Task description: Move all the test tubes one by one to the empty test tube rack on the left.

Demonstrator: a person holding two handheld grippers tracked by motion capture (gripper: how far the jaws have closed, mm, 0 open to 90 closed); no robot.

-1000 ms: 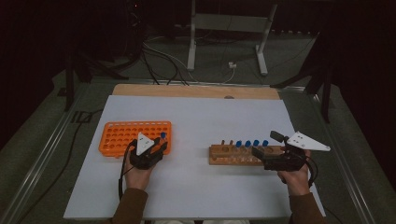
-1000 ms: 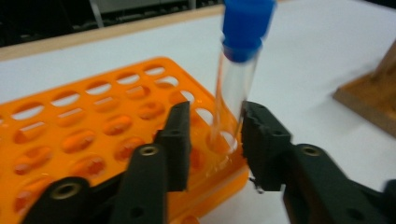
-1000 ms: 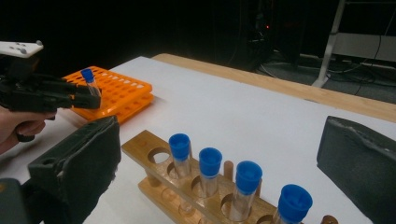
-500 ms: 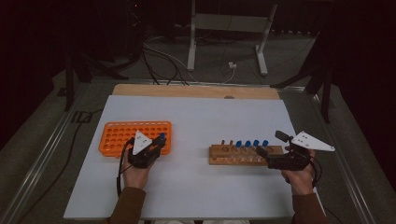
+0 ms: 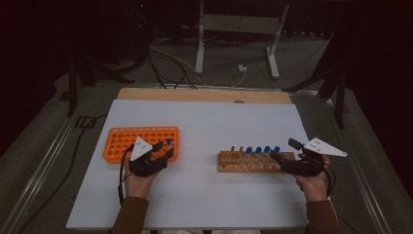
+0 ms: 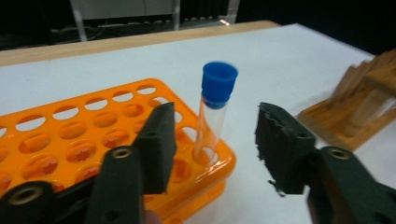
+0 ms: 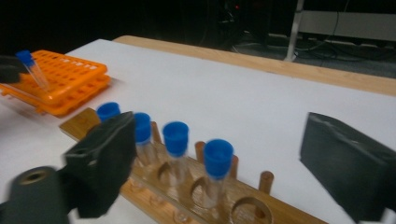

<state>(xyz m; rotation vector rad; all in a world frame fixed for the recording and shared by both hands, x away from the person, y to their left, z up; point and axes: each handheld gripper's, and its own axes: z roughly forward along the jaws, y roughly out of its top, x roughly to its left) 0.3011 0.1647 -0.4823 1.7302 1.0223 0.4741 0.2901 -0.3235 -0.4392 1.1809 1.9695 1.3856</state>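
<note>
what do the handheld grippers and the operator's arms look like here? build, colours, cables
Both the left gripper and right gripper are black, two-jawed, each topped by a pale three-cornered plate. The jaw pads are thick dark blocks, ridged on the inner face, bolted to black arms. A black cable trails from the left one. Sleeves are brown.

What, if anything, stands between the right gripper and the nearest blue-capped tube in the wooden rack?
Nothing visible does. The right gripper is open, and the nearest tube stands upright in the wooden rack just ahead of it, with no other thing between.
</note>
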